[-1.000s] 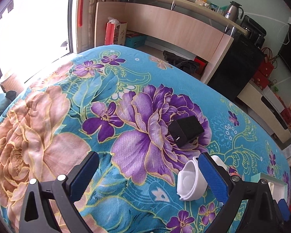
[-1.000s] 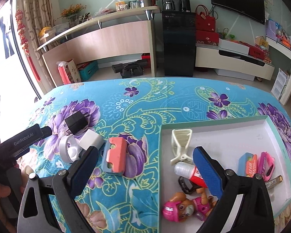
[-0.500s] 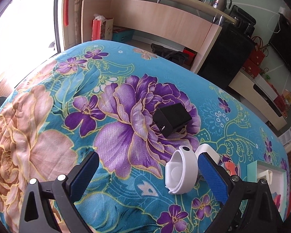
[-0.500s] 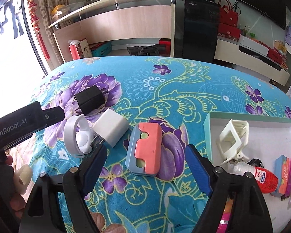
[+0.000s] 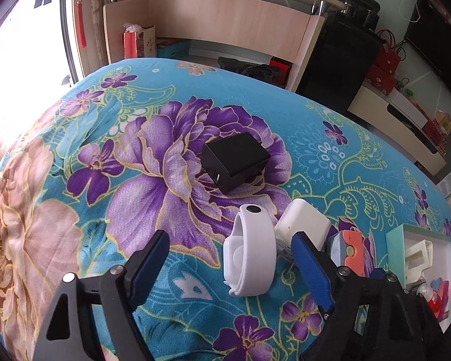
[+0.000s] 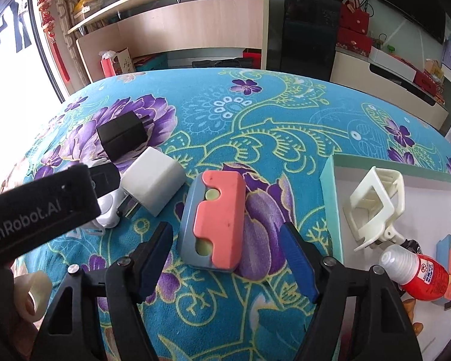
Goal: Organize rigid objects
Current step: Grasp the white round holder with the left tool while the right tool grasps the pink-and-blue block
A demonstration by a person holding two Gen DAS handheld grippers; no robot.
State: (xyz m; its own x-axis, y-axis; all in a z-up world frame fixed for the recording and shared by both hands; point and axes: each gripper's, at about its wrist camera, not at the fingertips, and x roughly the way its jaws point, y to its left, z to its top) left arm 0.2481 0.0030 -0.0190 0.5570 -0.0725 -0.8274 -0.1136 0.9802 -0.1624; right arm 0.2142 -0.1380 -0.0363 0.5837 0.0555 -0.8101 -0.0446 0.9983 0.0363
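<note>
Plastic, rigid, light: pink-and-blue block lies flat on the floral cloth, just left of the teal-rimmed tray, and sits between the right gripper jaws, which are closing but not yet touching it. Best hold looks like the two long side walls, near mid-length; smooth faces could slip, but nothing fragile here. White strap band stands on edge on the cloth, between the left gripper jaws, nearer the right pad; jaws closing, no contact seen. Band probably thin and springy, may flex or tip if squeezed across the loop; a pinch on the thicker buckle side seems safer. White charger cube touches or nearly touches the band on its far right, so it may get nudged. Black adapter lies farther back on the purple flower, apart from both. Tray already holds a cream clip, red-and-white glue bottle and other bits at the near right; room remains at the far side. Block and band both light enough for a one-claw lift, in my judgement.
</note>
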